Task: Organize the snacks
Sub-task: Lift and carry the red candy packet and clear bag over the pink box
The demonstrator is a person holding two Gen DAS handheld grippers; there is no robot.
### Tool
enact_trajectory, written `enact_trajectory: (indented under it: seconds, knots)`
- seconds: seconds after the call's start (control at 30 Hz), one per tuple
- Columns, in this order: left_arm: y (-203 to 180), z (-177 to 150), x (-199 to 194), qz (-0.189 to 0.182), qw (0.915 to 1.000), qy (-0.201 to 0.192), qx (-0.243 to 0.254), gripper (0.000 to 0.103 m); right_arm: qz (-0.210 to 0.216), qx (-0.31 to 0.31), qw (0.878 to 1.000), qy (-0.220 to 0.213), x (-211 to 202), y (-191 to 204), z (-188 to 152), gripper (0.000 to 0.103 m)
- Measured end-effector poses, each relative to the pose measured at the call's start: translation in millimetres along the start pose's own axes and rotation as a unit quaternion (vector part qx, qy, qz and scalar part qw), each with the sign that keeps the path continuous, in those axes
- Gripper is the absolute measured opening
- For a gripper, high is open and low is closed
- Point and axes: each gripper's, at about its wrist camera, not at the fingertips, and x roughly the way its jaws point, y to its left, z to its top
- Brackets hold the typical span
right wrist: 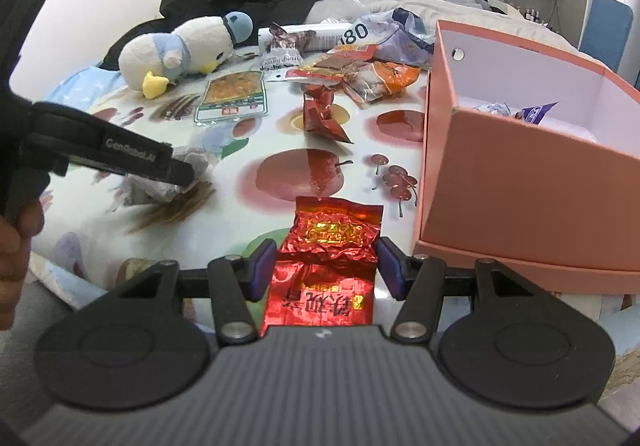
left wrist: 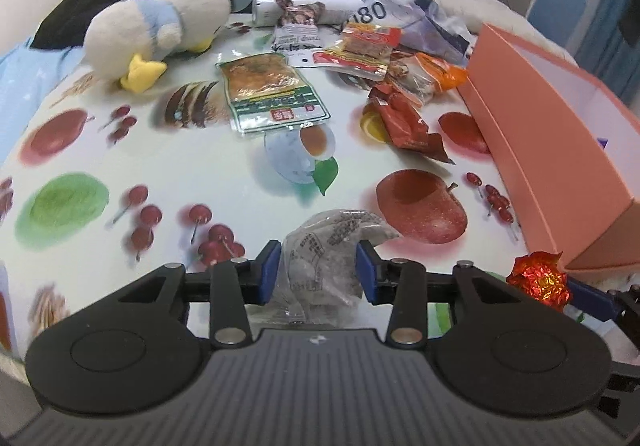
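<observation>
Nearest to me, my left hand-held gripper [left wrist: 318, 272] pinches a clear crinkled snack packet [left wrist: 328, 246], its blue pads [left wrist: 269, 270] pressing into the film on both sides, so the packet bulges up between them. I hold it at its middle because the wrapper is limp and would fold away from a grip at one end.

My right hand-held gripper [right wrist: 326, 268] has a red foil packet [right wrist: 330, 258] between its pads. The foil fills the gap and its edges meet both pads, so I judge it gripped, though lightly. From the right wrist view the packet sits at the near edge of the bench [right wrist: 240, 214], just beside the near corner of the pink box [right wrist: 520, 186], which I take to be where the snacks go. The box stands along the right edge of the bench with its open top toward me, and a purple wrapper [right wrist: 538, 112] already lies inside it.

Toward the middle of the bench a dark red packet [left wrist: 408, 126] lies crumpled, and a green-labelled pouch [left wrist: 272, 90] lies flat and apart from the rest.

At the far edge the remaining snacks sit in a loose heap [left wrist: 384, 54] near the box's far corner, not yet sorted. A plush penguin [left wrist: 160, 30] lies on its side at the far left corner.
</observation>
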Motion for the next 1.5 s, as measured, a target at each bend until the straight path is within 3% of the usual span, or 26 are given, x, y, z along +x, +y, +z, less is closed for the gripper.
enact_trajectory:
  seconds: [0.3, 0.63, 1.07, 1.5]
  knots:
    - [-1.3, -6.6, -21.3, -0.010, 0.9990, -0.015, -0.042, 0.041, -0.002, -0.005, 1.000, -0.018, -16.0, -2.5, 5.2, 0.057]
    - [-25.7, -4.7, -64.3, -0.027, 0.9979, -0.044, -0.038, 0.041, -0.006, 0.001, 1.000, -0.030, -42.0, -16.3, 12.1, 0.057]
    - [-80.8, 3.0, -123.6, -0.077, 0.9933, -0.084, 0.015, 0.041, -0.028, 0.034, 0.995, -0.087, -112.3, -45.8, 31.3, 0.057]
    - [-165.8, 25.9, -121.2, -0.148, 0.9820, -0.095, 0.068, 0.041, -0.056, 0.070, 0.990, -0.111, -149.5, -97.6, 40.1, 0.057]
